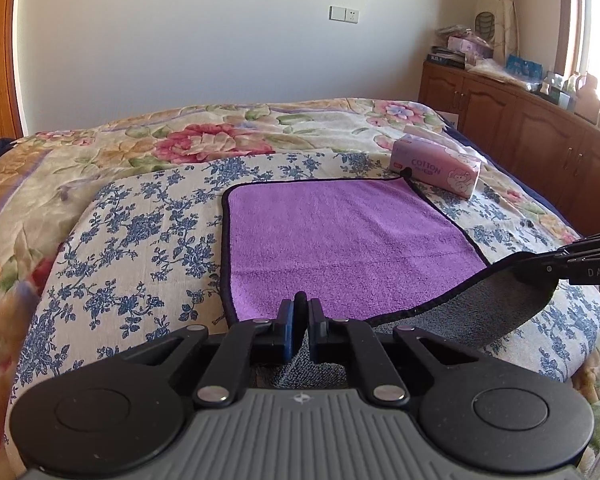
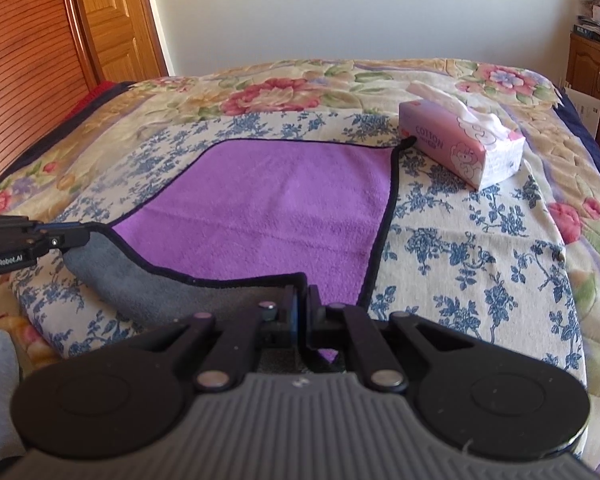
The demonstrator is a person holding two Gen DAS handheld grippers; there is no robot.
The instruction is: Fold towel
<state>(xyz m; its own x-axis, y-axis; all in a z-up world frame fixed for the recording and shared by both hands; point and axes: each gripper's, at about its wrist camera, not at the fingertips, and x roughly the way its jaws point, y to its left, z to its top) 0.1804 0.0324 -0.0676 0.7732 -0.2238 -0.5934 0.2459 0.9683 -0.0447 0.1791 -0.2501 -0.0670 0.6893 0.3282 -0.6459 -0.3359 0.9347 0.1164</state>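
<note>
A purple towel (image 1: 340,236) with a dark hem and a grey underside lies on the blue-flowered cloth on the bed; it also shows in the right wrist view (image 2: 268,208). My left gripper (image 1: 301,308) is shut on the towel's near left corner. My right gripper (image 2: 302,300) is shut on the near right corner. Both corners are lifted, so the near edge hangs between them and shows the grey underside (image 1: 496,304). The right gripper shows at the right edge of the left wrist view (image 1: 540,264), and the left gripper at the left edge of the right wrist view (image 2: 76,236).
A pink tissue box (image 1: 436,168) marked COTTON stands just past the towel's far right corner, also in the right wrist view (image 2: 460,144). A wooden cabinet (image 1: 520,128) with clutter runs along the right of the bed. A wooden door (image 2: 112,20) stands far left.
</note>
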